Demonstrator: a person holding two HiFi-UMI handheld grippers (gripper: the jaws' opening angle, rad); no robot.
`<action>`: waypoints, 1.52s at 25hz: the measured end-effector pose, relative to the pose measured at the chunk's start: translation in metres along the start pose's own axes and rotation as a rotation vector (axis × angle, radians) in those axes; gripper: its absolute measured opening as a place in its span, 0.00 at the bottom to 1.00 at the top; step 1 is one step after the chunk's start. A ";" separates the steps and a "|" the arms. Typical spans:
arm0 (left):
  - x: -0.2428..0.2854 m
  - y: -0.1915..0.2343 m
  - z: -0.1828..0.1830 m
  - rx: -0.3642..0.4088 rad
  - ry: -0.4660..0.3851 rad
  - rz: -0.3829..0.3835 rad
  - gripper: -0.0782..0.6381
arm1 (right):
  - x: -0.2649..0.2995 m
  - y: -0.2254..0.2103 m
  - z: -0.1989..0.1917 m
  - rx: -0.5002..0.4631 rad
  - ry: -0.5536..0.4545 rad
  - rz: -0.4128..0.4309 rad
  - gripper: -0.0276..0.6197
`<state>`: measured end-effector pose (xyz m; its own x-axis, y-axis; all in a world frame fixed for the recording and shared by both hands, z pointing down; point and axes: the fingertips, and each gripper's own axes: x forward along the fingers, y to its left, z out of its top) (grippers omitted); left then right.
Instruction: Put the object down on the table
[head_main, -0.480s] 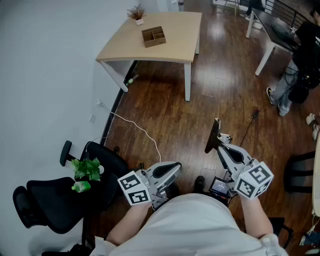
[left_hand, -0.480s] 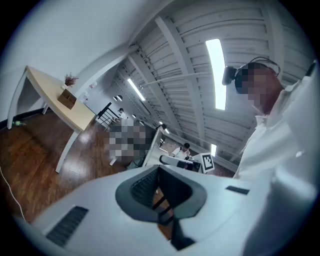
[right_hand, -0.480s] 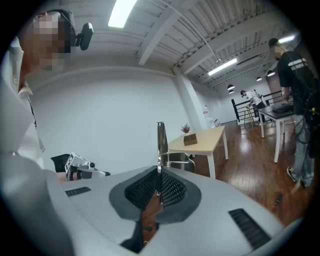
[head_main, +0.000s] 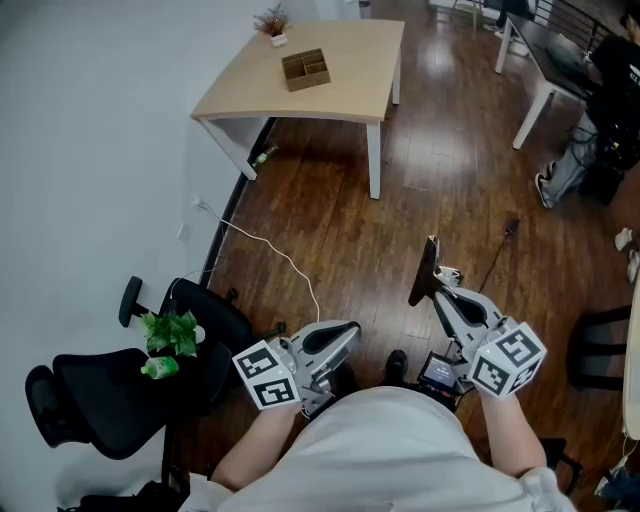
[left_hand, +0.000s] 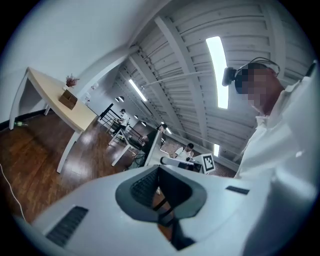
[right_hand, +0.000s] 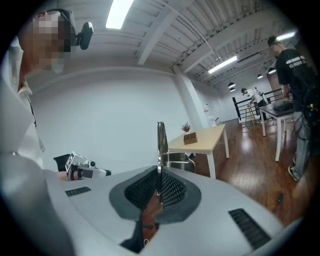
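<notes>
My right gripper (head_main: 438, 292) (right_hand: 158, 175) is shut on a thin flat metal piece (head_main: 430, 268) (right_hand: 160, 142) that sticks up edge-on from its jaws; I cannot tell what kind of tool it is. My left gripper (head_main: 352, 331) (left_hand: 159, 174) is shut with nothing in it. Both are held close to the person's body, above the wooden floor. The light wooden table (head_main: 355, 85) (right_hand: 216, 138) (left_hand: 50, 102) stands far ahead by the white wall. It carries a wooden divided box (head_main: 306, 71) and a small potted plant (head_main: 272, 24).
A black office chair (head_main: 95, 405) at the left holds a green plant (head_main: 170, 333) and a green bottle (head_main: 160, 368). A white cable (head_main: 270, 255) trails over the floor. At the far right a person (head_main: 605, 110) stands by a dark desk (head_main: 548, 52).
</notes>
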<state>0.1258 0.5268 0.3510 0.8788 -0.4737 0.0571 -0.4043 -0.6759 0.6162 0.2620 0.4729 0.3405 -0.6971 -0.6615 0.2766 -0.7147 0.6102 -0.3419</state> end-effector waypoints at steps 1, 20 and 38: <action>0.003 -0.001 -0.001 0.000 0.000 0.003 0.11 | -0.001 -0.003 -0.001 0.003 0.001 0.003 0.05; 0.061 -0.014 -0.010 -0.002 -0.021 0.046 0.11 | -0.026 -0.056 -0.002 0.011 0.022 0.047 0.05; 0.063 0.013 -0.005 -0.026 -0.013 0.016 0.11 | 0.001 -0.065 -0.007 0.031 0.028 0.013 0.05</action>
<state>0.1773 0.4913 0.3669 0.8687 -0.4921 0.0570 -0.4117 -0.6532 0.6355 0.3068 0.4357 0.3690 -0.7080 -0.6406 0.2972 -0.7037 0.6048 -0.3729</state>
